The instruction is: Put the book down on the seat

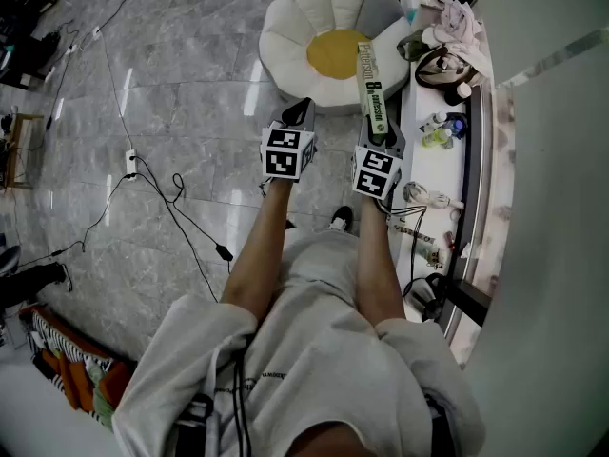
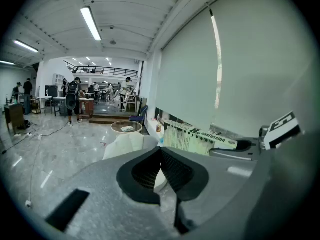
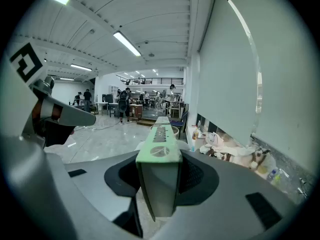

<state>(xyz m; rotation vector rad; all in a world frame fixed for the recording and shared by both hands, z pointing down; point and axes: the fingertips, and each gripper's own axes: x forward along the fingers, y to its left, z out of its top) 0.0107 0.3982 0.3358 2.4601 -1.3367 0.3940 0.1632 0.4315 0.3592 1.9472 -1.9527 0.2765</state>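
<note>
A book with a pale green spine (image 1: 370, 82) sticks forward out of my right gripper (image 1: 379, 133), whose jaws are shut on its lower end. Its far end reaches over the rim of the seat (image 1: 293, 29), a round white flower-shaped cushion with a yellow middle on the floor. In the right gripper view the book (image 3: 160, 151) stands spine-up between the pads of the right gripper (image 3: 162, 176). My left gripper (image 1: 299, 114) hovers just left of it, near the seat's front edge, shut and empty. In the left gripper view the left gripper's (image 2: 161, 156) pads meet, with the book (image 2: 196, 138) to the right.
A white ledge (image 1: 419, 150) along the wall on the right carries bottles, cloths and cords. Black cables (image 1: 176, 203) and a power strip (image 1: 130, 163) lie on the marble floor to the left. People (image 2: 73, 98) stand far off in the hall.
</note>
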